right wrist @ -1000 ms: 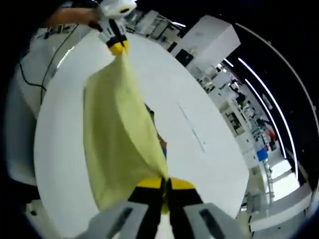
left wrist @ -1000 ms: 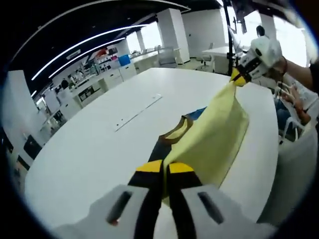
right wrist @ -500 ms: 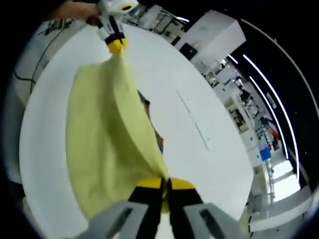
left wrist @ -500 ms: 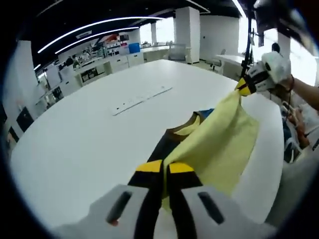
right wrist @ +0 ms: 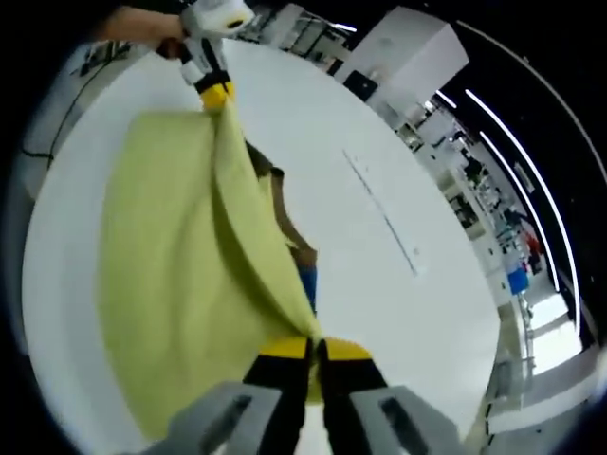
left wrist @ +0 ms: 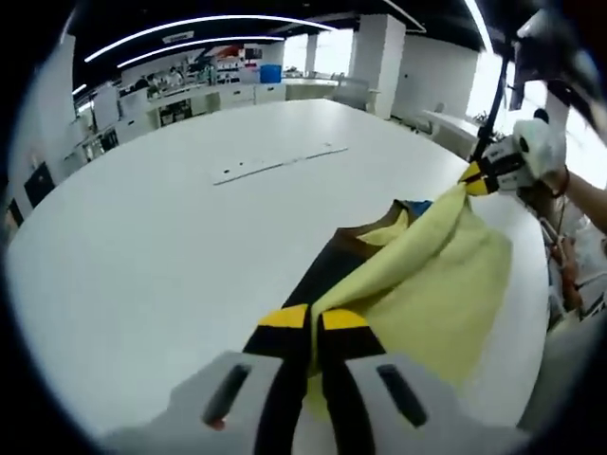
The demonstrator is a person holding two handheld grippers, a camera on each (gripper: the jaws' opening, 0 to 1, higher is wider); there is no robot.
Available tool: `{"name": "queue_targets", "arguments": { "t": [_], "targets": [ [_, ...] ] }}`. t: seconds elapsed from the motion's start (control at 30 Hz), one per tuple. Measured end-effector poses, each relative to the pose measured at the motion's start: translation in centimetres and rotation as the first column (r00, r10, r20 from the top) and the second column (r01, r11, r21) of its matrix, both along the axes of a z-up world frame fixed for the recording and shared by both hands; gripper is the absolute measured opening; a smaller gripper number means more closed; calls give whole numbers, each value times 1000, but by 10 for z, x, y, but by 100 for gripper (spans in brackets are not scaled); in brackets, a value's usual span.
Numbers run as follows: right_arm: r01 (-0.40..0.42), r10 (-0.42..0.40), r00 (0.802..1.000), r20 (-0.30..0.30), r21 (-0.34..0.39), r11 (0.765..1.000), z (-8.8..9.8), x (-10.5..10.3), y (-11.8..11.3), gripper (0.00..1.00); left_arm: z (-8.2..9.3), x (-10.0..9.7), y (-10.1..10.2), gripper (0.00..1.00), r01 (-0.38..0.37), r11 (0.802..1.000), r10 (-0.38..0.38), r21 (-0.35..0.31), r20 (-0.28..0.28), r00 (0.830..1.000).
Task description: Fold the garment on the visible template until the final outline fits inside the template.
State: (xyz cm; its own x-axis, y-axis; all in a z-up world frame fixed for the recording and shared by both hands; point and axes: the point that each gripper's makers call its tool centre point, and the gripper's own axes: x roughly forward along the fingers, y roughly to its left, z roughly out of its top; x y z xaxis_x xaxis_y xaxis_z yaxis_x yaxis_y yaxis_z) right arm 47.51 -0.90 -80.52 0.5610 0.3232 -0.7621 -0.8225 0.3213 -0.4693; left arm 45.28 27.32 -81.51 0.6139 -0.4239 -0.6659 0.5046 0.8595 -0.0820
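While both hand-held grippers (left wrist: 314, 322) (right wrist: 314, 349) pinch garment (left wrist: 432, 284) edge, table (left wrist: 142, 256) lies open.

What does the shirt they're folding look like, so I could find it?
Look at the big white round table. Stretched above it, pinched between the left gripper and the right gripper, hangs the garment: pale yellow cloth with a dark brown collar, the one soft, colourful thing there.
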Motion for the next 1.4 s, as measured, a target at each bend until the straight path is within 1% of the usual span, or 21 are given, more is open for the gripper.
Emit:
{"name": "queue_targets", "arguments": {
  "t": [0.2,0.23,0.27,0.37,0.53,0.63,0.67,0.73,0.8,0.87,0.93,0.97,1.03,1.07,1.1,1.17,1.2,1.23,1.3,1.37,1.4],
  "targets": [
    [8,-9,1000,-21,-29,1000,-17,6,-4,0,-11,2,0,2,13,1000,-13,12,-12,1000],
    [0,0,1000,2,-81,997,-18,10,-9,0,-17,4,2,3,8,1000,-8,14,-17,1000],
    [1,1,1000,14,-107,994,-19,12,-12,0,-20,4,4,4,8,1000,-7,19,-21,1000],
    [-5,3,1000,-22,-71,997,-28,13,-10,0,-22,2,5,7,5,1000,-5,27,-26,1000],
    [25,-27,999,-47,-28,999,-33,12,-12,0,-20,7,11,14,-1,998,1,56,6,1000],
    [75,-68,993,-94,75,994,-32,8,-8,0,-10,5,10,13,20,999,-22,48,39,999],
    [86,-75,991,-107,103,991,-32,8,-7,2,-9,4,11,14,25,998,-28,50,43,999],
    [115,-94,987,-130,162,980,-25,5,-7,5,-3,3,12,13,58,996,-63,64,81,995],
    [110,-81,985,-154,192,975,-27,3,-7,8,1,-1,10,12,82,995,-88,64,95,992],
    [108,-78,985,-154,191,976,-25,2,-9,14,3,-3,11,10,103,993,-109,63,104,989],
    [99,-72,985,-154,171,980,-30,2,-10,17,4,-6,8,10,141,986,-151,85,115,982],
    [102,-75,984,-159,166,981,-32,1,-11,17,3,-7,8,9,142,986,-152,90,110,982],
    [136,-100,977,-189,192,972,-35,0,-10,18,1,-6,9,8,154,982,-166,110,103,981],
    [146,-105,975,-195,211,967,-34,-2,-9,19,0,-6,11,7,164,977,-180,140,111,977],
    [149,-108,975,-196,208,967,-34,-2,-10,18,-1,-7,13,5,174,970,-195,170,113,974],
    [151,-111,975,-192,207,967,-35,-2,-12,18,3,-8,20,4,171,946,-214,274,136,967],
    [150,-111,976,-190,208,967,-36,-1,-11,19,5,-8,23,4,172,938,-224,301,150,963],
    [153,-114,976,-187,210,965,-35,-1,-11,19,8,-7,27,3,156,936,-217,315,167,962],
    [158,-119,976,-184,215,964,-35,-1,-10,19,11,-11,28,0,154,943,-210,295,170,963],
    [164,-125,975,-182,218,962,-35,0,-10,19,11,-13,27,0,172,937,-232,305,175,957],
    [168,-129,975,-182,220,961,-36,1,-10,19,7,-15,26,0,190,929,-250,318,161,955]
  ]
}}
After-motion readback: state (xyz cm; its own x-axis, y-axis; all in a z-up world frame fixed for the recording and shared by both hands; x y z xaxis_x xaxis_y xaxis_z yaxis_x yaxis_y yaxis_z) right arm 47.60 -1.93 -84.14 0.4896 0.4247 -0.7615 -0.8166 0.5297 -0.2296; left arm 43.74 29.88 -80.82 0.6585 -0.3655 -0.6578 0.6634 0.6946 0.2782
